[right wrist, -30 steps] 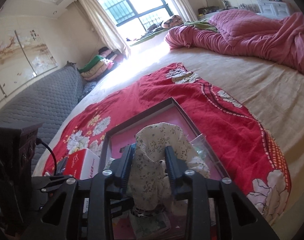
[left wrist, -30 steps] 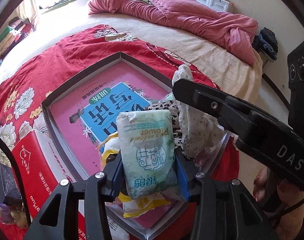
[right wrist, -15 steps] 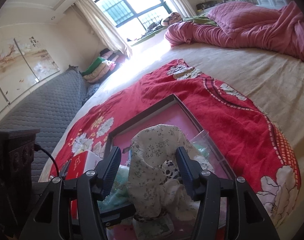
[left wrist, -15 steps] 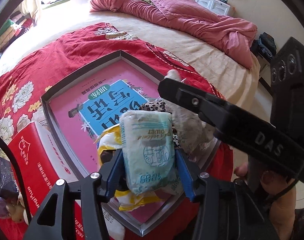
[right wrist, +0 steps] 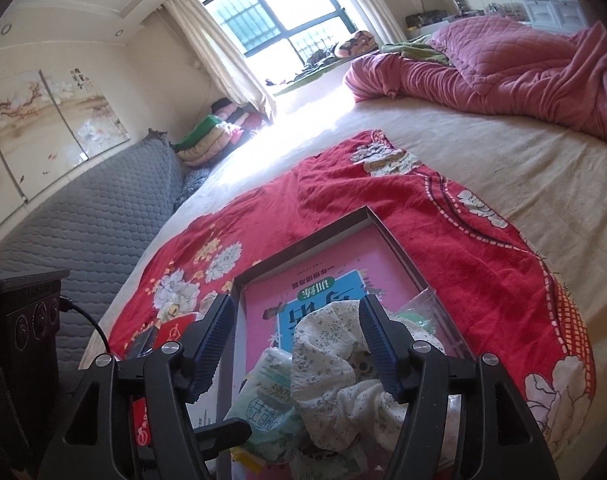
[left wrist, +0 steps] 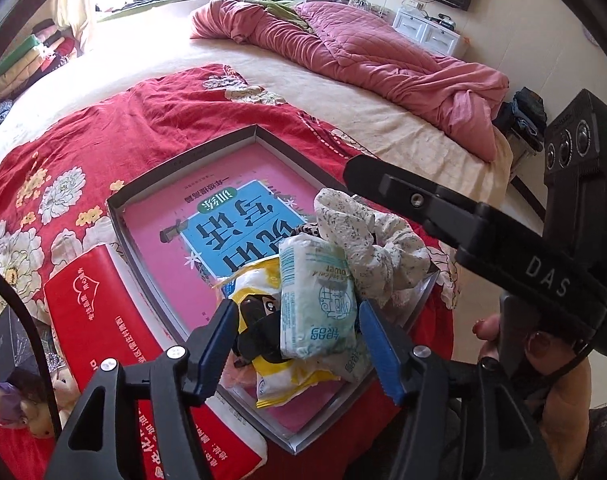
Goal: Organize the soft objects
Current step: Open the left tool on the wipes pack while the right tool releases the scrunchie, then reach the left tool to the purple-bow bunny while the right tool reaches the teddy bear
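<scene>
Tissue pack: pale green and white, soft plastic, standing on end and tilting, leaning on the pile at the near corner of the grey tray.
Floral cloth: cream with small dark sprigs, crumpled and bunching, lying just beside the tissue pack and touching it.
Yellow packet: yellow and white, crinkled, lying flat under the tissue pack.
Pink booklet: lying flat, lining the tray floor.
</scene>
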{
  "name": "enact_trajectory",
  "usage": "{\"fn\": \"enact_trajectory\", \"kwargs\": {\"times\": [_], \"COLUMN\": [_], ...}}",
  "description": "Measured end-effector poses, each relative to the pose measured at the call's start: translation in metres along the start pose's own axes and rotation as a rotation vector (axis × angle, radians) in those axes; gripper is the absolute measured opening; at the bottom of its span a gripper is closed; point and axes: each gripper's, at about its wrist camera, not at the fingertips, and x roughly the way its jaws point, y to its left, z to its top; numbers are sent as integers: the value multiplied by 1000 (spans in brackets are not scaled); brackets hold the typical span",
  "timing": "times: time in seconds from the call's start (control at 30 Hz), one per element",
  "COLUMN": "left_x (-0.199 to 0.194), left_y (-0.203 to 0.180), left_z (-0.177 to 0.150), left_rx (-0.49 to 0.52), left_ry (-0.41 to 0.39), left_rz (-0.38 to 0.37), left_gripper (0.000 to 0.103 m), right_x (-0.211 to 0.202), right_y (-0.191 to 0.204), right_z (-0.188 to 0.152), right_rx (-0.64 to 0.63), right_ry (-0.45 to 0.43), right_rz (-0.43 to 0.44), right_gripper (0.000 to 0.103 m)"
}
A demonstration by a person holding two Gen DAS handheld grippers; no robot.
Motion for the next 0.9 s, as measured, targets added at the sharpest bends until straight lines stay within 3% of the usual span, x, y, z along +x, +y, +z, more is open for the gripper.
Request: {"fn": "enact_trajectory", "kwargs": {"times": [0.17, 0.4, 0.63, 0.9], "left_x": [-31, -74, -115, -137], "left_y": [15, 49, 95, 152], "left_z": [-11, -34, -64, -97], "left_rx": [-35, -87, -169, -280], "left_ry": [-56, -99, -130, -134], "left_rz": [23, 105, 228, 275], "left_gripper": [66, 71, 72, 72], "right_x": [-20, -30, -16, 11], "right_y": [24, 97, 165, 221], "right_z": [1, 1, -14, -43], "right_rx": [-54, -217, -348, -450], "right_ry": [-23, -37, -1, 69], "right_rz": [4, 45, 89, 119], "right_gripper": [70, 74, 75, 75]}}
